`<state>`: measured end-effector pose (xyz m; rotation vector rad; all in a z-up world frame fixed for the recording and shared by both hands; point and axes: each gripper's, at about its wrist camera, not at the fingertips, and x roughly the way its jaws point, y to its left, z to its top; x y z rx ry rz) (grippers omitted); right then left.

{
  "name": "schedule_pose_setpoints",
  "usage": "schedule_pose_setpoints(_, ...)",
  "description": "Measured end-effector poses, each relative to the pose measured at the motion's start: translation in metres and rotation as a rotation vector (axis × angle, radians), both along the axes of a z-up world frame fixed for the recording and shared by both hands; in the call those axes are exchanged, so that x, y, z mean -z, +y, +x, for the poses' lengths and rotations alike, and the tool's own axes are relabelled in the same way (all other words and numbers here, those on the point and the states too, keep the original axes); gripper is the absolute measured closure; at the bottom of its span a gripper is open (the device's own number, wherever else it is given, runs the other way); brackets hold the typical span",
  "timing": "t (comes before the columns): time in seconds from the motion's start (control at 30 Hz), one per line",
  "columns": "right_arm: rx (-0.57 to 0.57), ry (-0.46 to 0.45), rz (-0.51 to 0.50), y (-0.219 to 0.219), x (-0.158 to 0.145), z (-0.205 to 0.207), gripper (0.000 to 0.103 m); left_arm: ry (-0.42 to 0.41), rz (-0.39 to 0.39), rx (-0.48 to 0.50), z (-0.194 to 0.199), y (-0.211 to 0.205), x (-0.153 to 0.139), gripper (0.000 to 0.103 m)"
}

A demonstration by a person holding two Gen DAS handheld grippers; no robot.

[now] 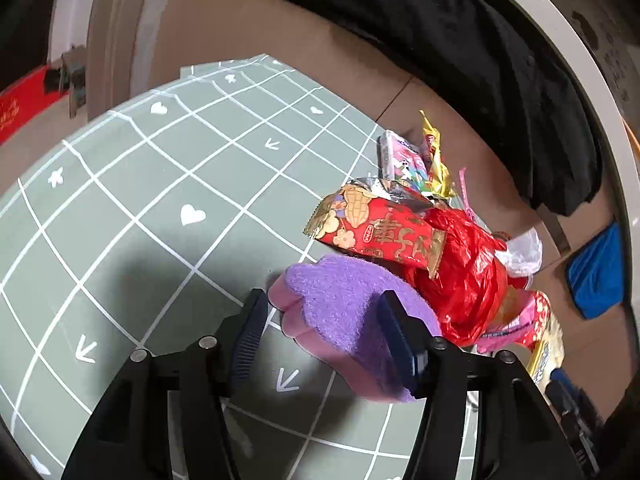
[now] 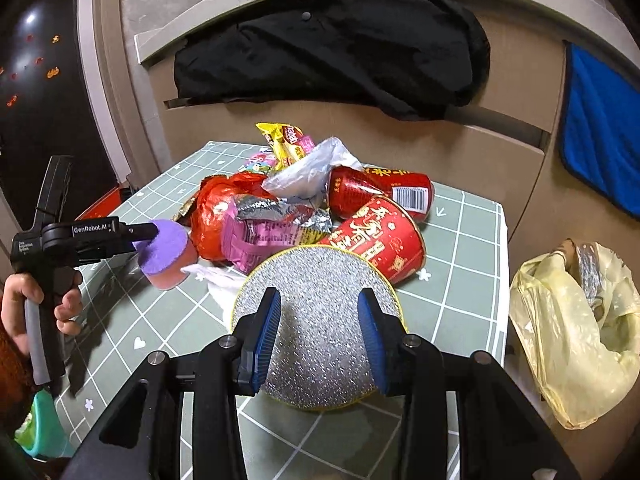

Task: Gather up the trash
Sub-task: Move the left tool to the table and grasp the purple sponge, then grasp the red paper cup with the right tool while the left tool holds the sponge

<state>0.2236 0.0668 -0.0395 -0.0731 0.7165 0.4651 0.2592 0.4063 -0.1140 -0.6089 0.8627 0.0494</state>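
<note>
A purple and pink sponge [image 1: 340, 304] lies on the green gridded table [image 1: 160, 200] between the fingers of my left gripper [image 1: 322, 298]. The jaws stand wide, with a gap at the left pad. Just beyond it is the trash heap: a red peanut wrapper [image 1: 372, 228], a red plastic bag [image 1: 464, 280], a pink wrapper [image 2: 260, 236], two red paper cups [image 2: 380, 240] and a yellow wrapper [image 2: 284, 140]. My right gripper [image 2: 320, 294] is shut on a round silver scouring pad [image 2: 316, 272] at the heap's near edge. The left gripper [image 2: 154, 232] and sponge [image 2: 168, 252] show at left in the right wrist view.
A yellow plastic bag [image 2: 572, 332] with rubbish sits off the table's right edge. Behind the table, a black garment [image 2: 328, 52] hangs over cabinet handles, with a blue cloth [image 2: 600, 128] to its right. A hand [image 2: 24, 304] holds the left gripper. A teal object [image 2: 44, 420] is at bottom left.
</note>
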Motion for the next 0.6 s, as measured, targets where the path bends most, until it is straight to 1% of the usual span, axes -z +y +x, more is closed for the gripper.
schedule_pose_setpoints(0.07,0.004,-0.001,-0.007,-0.001,0.001,0.000,0.065,0.010,0.001,-0.007,0.001,-0.001,-0.001,0.043)
schedule_pose_setpoints(0.13,0.007,-0.004,-0.008,-0.003,0.002,0.001,0.065,0.016,-0.018,-0.031,0.001,0.000,-0.001,0.043)
schedule_pose_setpoints(0.2,0.009,-0.007,-0.004,-0.006,0.003,0.002,0.065,0.025,-0.021,-0.037,0.002,-0.003,-0.001,0.044)
schedule_pose_setpoints(0.23,0.009,-0.008,-0.002,-0.007,0.003,0.003,0.065,0.027,-0.034,-0.039,0.002,-0.004,-0.001,0.046)
schedule_pose_setpoints(0.27,0.009,-0.011,-0.002,-0.008,0.003,0.003,0.065,0.028,-0.063,-0.038,0.003,-0.004,0.000,0.049)
schedule_pose_setpoints(0.3,0.009,-0.013,-0.005,-0.009,0.004,0.004,0.065,0.030,-0.087,-0.028,0.003,-0.005,0.000,0.050)
schedule_pose_setpoints(0.33,0.007,-0.018,-0.009,-0.011,0.004,0.006,0.065,0.032,-0.092,-0.014,0.004,-0.008,0.000,0.054)
schedule_pose_setpoints(0.4,0.000,-0.023,-0.008,-0.014,0.003,0.008,0.065,0.015,-0.059,0.022,0.005,-0.018,-0.006,0.059)
schedule_pose_setpoints(0.43,-0.003,-0.025,-0.003,-0.016,0.001,0.010,0.065,-0.006,-0.028,0.032,0.003,-0.023,-0.012,0.066)
schedule_pose_setpoints(0.47,-0.003,-0.029,0.006,-0.020,-0.001,0.012,0.065,-0.033,0.015,0.044,0.002,-0.029,-0.020,0.070)
schedule_pose_setpoints(0.53,-0.014,-0.029,0.030,-0.028,-0.004,0.014,0.065,-0.090,0.087,0.070,-0.001,-0.041,-0.036,0.074)
schedule_pose_setpoints(0.6,-0.036,-0.011,0.059,-0.036,-0.005,0.018,0.065,-0.132,0.141,0.098,-0.003,-0.051,-0.049,0.076)
